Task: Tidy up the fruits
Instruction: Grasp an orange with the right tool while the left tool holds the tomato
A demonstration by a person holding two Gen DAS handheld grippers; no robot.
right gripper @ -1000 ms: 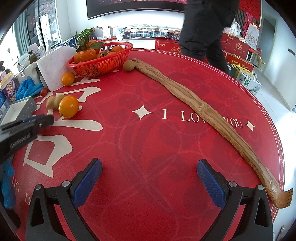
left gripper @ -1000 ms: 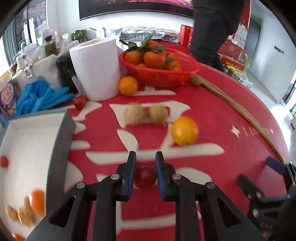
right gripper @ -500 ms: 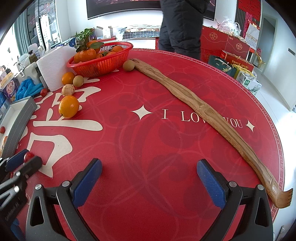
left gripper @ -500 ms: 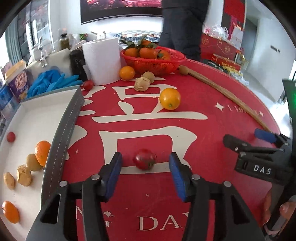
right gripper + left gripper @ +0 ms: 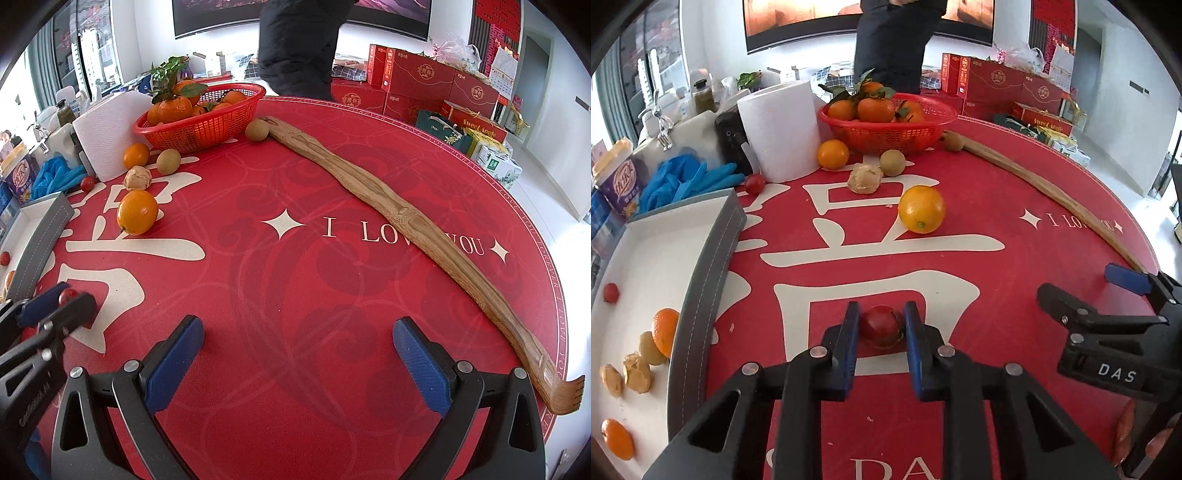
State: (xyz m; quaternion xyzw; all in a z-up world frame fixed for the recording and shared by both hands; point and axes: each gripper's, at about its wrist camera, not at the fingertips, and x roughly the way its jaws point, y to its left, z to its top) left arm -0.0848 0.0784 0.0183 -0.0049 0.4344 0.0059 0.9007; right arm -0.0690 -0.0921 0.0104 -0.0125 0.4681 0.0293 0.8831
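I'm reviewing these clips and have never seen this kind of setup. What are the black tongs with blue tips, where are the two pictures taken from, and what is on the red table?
There is no robot here: a person holds one pair of tongs in each hand, and a wide-angle camera on each looks forward along its two fingers. The left tongs are shut on a small red fruit that sits on the red table. The right tongs stand open over bare cloth with nothing between them. On the table lie an orange, a red basket of tangerines, a paper roll, blue gloves and a long wooden back scratcher. At the left a white tray already holds several fruits. Someone in dark clothing stands behind the table.
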